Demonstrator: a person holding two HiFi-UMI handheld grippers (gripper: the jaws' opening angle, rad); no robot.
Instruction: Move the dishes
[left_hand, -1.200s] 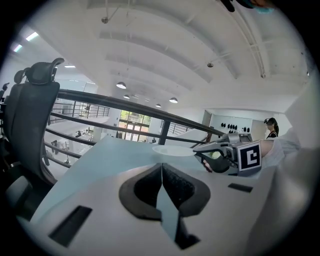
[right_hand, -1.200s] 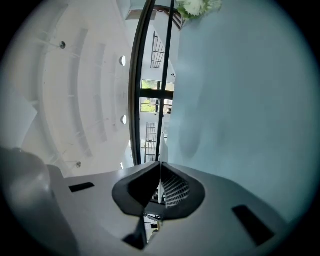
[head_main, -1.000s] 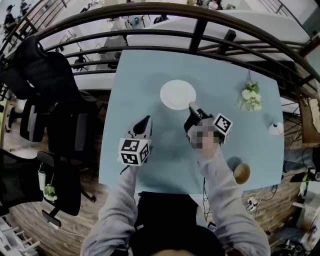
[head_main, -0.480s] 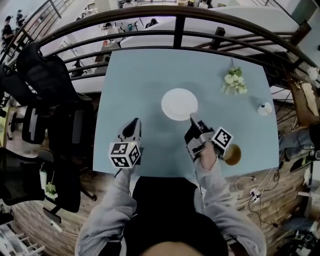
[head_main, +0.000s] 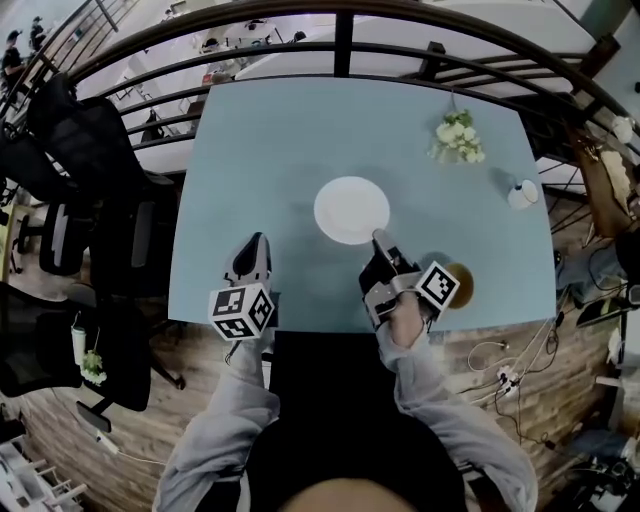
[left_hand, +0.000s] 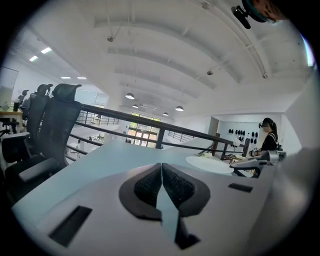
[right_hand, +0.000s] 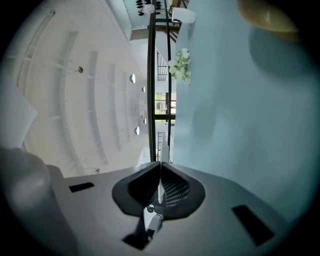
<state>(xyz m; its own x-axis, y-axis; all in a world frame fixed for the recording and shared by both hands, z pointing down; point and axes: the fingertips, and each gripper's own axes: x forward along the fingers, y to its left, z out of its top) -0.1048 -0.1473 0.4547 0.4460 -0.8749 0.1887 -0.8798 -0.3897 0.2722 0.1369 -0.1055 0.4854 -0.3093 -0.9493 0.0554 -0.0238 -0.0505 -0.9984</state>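
Note:
A white plate (head_main: 350, 208) lies on the light blue table (head_main: 260, 150), near its middle. My right gripper (head_main: 377, 238) is shut on the plate's near right rim, rolled onto its side. In the right gripper view the rim shows as a thin white sliver (right_hand: 160, 190) pinched between the pads of the right gripper (right_hand: 160, 167). My left gripper (head_main: 250, 246) hovers over the table's near left part, shut and holding nothing. In the left gripper view the left gripper (left_hand: 161, 167) has its pads meeting at the tip, with the plate (left_hand: 212, 163) ahead to the right.
A brown bowl (head_main: 460, 285) sits by the table's near right edge, close to the right gripper's marker cube. White flowers (head_main: 458, 138) and a white cup (head_main: 520, 193) stand at the far right. A dark railing (head_main: 340, 40) runs behind the table. Black office chairs (head_main: 90, 170) stand left.
The right gripper has drawn the plate toward the table's near edge, its hold unchanged. The left gripper has come back toward the near edge too. The bowl now lies beside the right hand.

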